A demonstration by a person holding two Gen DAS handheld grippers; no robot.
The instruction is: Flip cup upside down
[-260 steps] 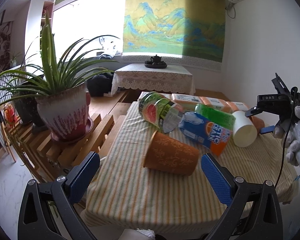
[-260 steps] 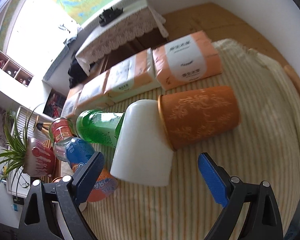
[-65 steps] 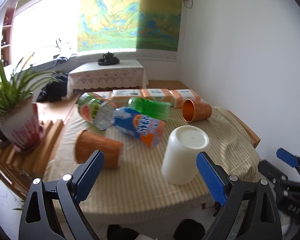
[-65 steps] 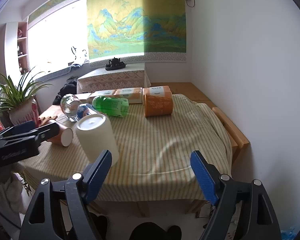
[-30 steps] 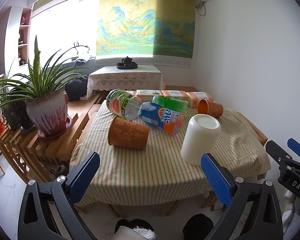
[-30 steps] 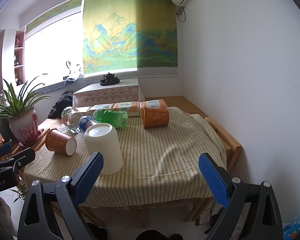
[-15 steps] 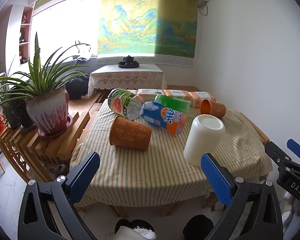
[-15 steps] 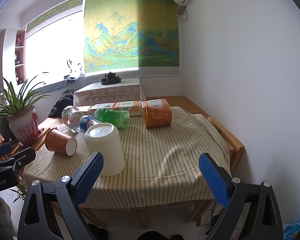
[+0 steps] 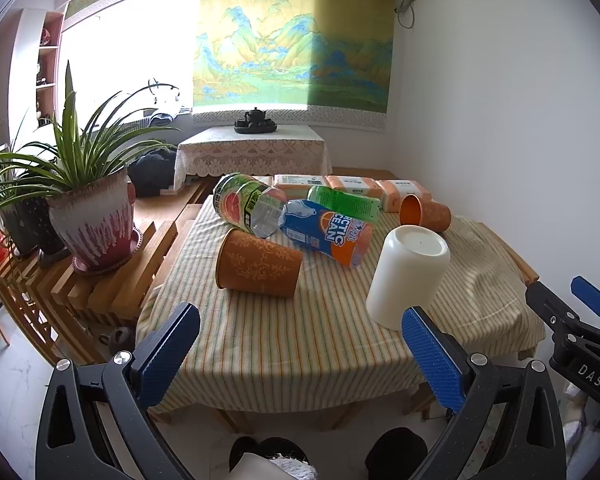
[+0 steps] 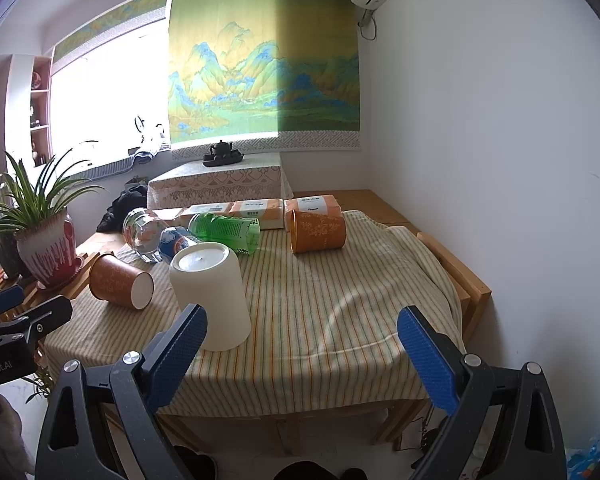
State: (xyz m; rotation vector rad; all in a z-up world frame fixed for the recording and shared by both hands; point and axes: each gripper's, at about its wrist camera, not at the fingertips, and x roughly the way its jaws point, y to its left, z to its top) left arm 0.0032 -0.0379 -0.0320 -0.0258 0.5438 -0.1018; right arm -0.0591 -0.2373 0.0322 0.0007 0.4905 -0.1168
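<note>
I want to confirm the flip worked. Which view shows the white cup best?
Right wrist view: the white cup stands base-up on the striped cloth, almost unobstructed. Left wrist view shows the same cup base-up, its lower edge partly behind a blue fingertip.

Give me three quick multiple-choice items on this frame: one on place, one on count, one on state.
1. Where does the white cup stand?
A. near the table's front edge
B. on the lace-covered table
C. on the floor

2. How many orange cups lie on the striped cloth?
A. one
B. two
C. four

3. How is the white cup?
A. on its side
B. mouth up
C. upside down, base up

Answers: 1 A, it stands in front of the bottles. 2 B, one orange cup at the left, another by the tissue packs. 3 C, its closed base faces up.
</note>
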